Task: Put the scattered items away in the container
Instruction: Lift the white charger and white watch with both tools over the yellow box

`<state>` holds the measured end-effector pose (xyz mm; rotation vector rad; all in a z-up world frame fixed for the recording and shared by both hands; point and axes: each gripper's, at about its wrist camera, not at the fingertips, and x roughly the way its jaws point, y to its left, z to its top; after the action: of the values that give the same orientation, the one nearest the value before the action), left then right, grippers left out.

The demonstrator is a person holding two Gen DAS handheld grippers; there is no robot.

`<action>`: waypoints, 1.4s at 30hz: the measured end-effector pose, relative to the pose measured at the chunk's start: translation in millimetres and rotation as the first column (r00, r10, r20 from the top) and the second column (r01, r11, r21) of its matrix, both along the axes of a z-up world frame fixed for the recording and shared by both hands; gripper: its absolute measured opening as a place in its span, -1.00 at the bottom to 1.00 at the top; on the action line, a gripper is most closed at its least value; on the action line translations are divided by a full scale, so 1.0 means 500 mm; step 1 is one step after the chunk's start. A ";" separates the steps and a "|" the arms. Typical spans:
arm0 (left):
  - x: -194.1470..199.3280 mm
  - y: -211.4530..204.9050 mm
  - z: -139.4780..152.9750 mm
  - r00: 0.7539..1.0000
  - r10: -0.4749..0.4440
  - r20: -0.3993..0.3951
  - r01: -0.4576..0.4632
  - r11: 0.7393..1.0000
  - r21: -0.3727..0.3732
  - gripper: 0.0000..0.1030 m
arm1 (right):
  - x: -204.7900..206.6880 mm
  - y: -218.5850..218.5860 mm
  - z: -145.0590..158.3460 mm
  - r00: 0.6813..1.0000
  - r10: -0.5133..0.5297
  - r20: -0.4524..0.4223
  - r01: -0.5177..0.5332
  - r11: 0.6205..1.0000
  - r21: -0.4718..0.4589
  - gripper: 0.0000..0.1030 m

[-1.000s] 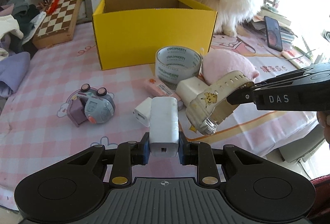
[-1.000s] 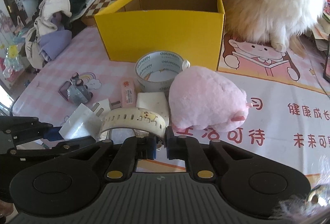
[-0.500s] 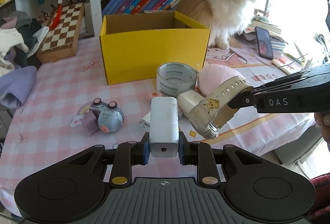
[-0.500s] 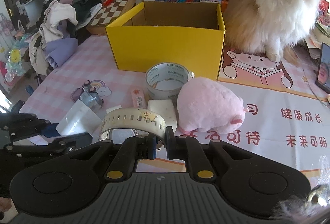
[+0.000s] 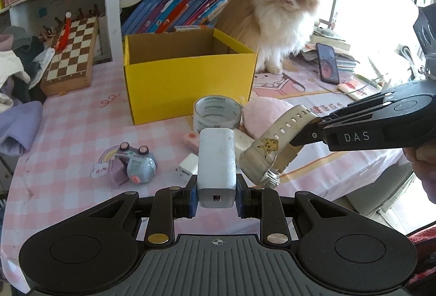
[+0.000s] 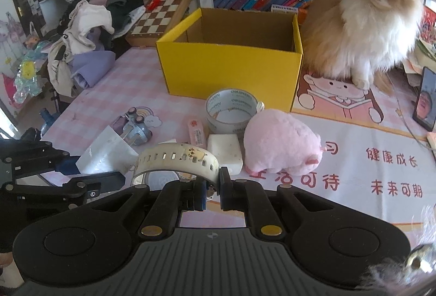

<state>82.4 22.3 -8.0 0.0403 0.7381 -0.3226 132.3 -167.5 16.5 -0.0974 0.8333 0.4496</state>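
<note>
Watch (image 6: 177, 159) face hidden behind its strap; plush (image 5: 261, 116) partly hidden behind the watch.

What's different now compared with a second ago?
Both grippers rose and drew back from the table: the left gripper still clamps the white rectangular power bank, the right gripper the cream rubber-strapped watch. The yellow cardboard box and remaining clutter stayed put.

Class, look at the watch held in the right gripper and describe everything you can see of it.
The watch has a cream-white strap that looks like rubber, scuffed and grubby, with a row of small slots and a yellow cartoon sticker. The strap is curled into a loop with a silver metal piece at its lower end; the face is hidden. The right gripper is shut on the strap, holding it in the air above the table, beside the white block in the left gripper. Only the gripper's fingers visibly touch it.
</note>
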 end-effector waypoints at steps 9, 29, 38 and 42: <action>0.020 -0.002 0.017 0.999 -0.039 0.021 0.039 0.999 -0.002 -0.52 | 0.022 0.008 0.034 0.998 0.041 0.044 -0.039 0.999 -0.029 -0.84; 0.165 -0.025 0.110 0.990 -0.027 0.140 0.020 0.998 0.055 -0.52 | 0.193 -0.004 0.148 0.968 0.151 0.200 -0.139 0.988 -0.073 -0.84; 0.273 -0.029 0.141 0.988 0.027 0.150 -0.039 0.996 0.077 -0.52 | 0.317 -0.023 0.165 0.959 0.183 0.216 -0.173 0.983 -0.064 -0.84; 0.332 -0.036 0.142 0.989 0.038 0.142 -0.052 0.994 0.096 -0.52 | 0.385 -0.026 0.169 0.951 0.204 0.231 -0.189 0.978 -0.083 -0.84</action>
<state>248.6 4.1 63.1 0.1390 0.6141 -0.2374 324.9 -180.5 101.1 -0.2865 0.6019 0.5884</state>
